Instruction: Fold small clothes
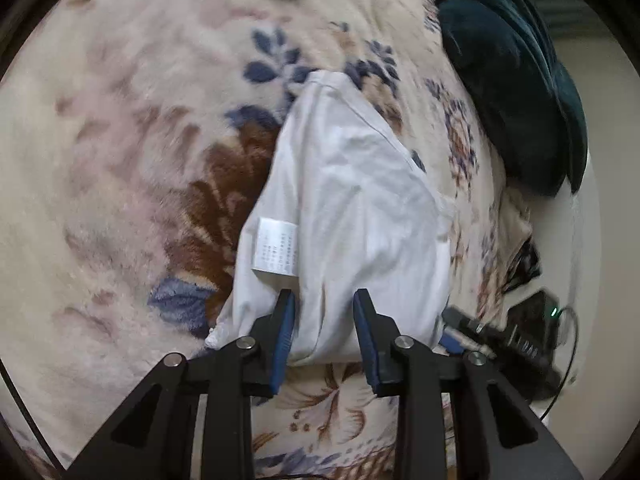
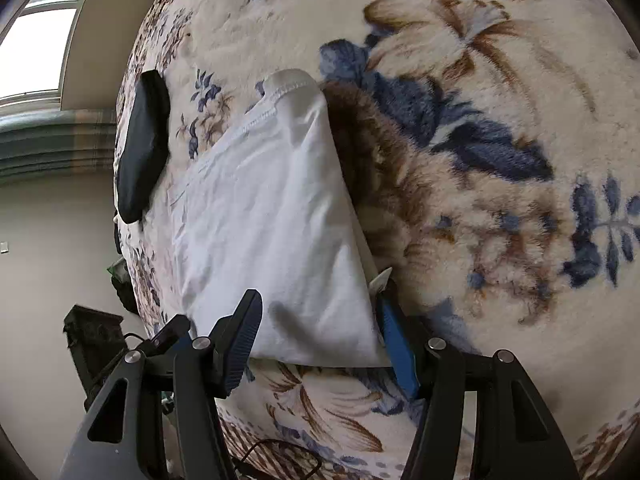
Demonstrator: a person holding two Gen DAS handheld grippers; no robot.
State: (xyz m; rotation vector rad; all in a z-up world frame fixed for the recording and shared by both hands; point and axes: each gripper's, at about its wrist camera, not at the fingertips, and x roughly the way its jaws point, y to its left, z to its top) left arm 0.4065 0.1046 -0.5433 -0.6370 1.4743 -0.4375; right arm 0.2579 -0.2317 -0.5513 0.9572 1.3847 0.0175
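In the left wrist view, we are seeing the left gripper [image 1: 324,322] straddling the near hem of the thin white cotton garment [image 1: 344,208] lying on the fuzzy floral fleece blanket [image 1: 132,152]; its fingers are parted, not pinching, so they risk snagging blanket pile.

In the right wrist view, we are seeing the right gripper [image 2: 320,332], fingers released, bracketing the same hem; uneven pinches would skew the fold.

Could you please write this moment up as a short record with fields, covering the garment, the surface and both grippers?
garment: white garment, folded lengthwise, care label showing
surface: floral fleece blanket
left gripper: open, fingers over the garment's near edge
right gripper: open, fingers either side of the near end
nearby: dark teal cushion, black pad
fold state: near end not yet folded over
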